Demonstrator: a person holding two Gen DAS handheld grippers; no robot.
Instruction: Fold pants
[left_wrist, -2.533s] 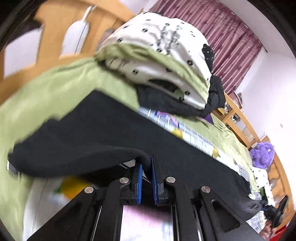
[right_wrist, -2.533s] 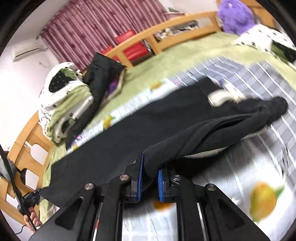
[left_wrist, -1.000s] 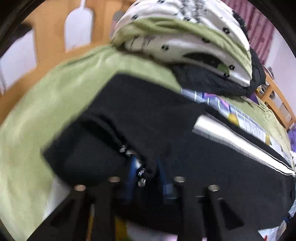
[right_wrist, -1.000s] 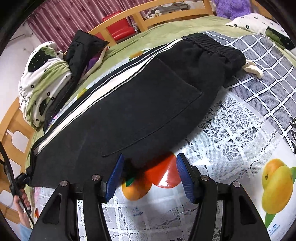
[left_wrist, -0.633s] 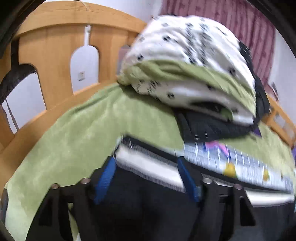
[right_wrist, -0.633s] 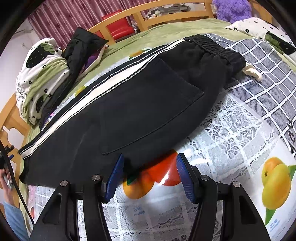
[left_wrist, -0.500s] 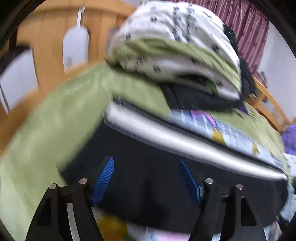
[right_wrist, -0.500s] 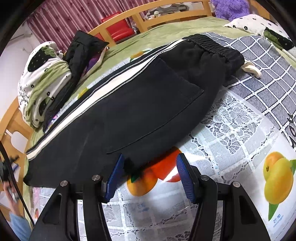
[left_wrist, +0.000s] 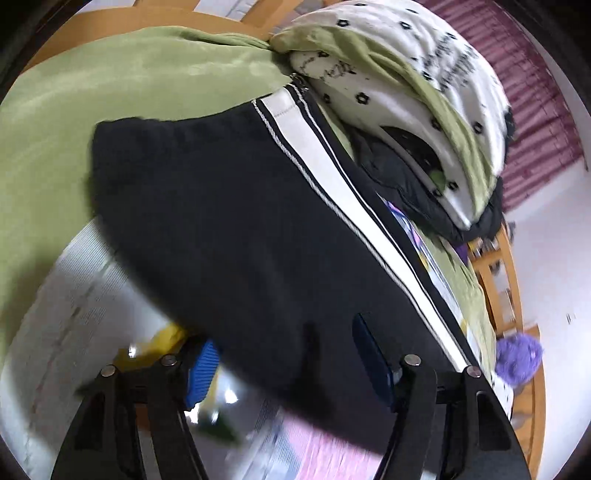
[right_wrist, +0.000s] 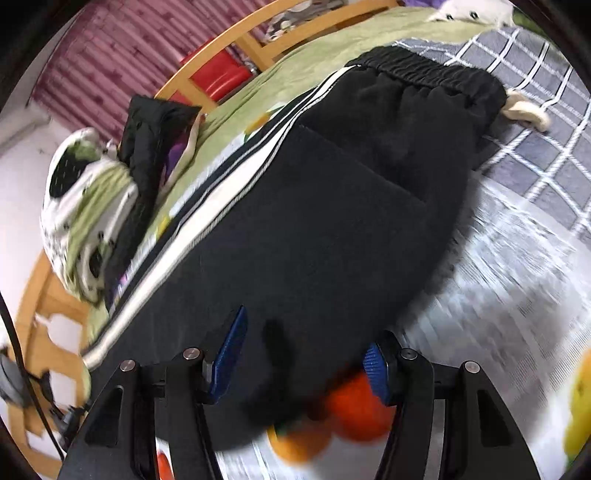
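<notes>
On the bed (left_wrist: 85, 77), over a green sheet and a white fruit-printed cloth (right_wrist: 509, 280), the black pants (left_wrist: 229, 221) lie flat and folded lengthwise, one leg over the other, with a white side stripe (left_wrist: 343, 206) running along the far edge. At the left, in the left wrist view, the left gripper (left_wrist: 286, 365) hangs over the near edge of the leg end; its blue pads stand well apart and its jaws are closing, the black cloth passes between them, and neither pad presses on it, so it holds nothing. Behind the cuff sits a rolled white quilt with black flowers (left_wrist: 406, 62) on top of a dark jacket (left_wrist: 410, 184), and a purple plush toy (left_wrist: 517, 354) shows far along the bed by the wooden rail. Further right, in the right wrist view, the right gripper (right_wrist: 303, 362) hovers over the near edge of the seat part of the pants (right_wrist: 332, 229), its jaws parted about halfway with the fabric edge between the pads but not clamped. Beyond it the gathered waistband (right_wrist: 424, 70) lies at the far right on a grey checked blanket (right_wrist: 535, 155), with a cream drawstring (right_wrist: 524, 110) sticking out beside it. Both views are blurred near the bottom edge.
</notes>
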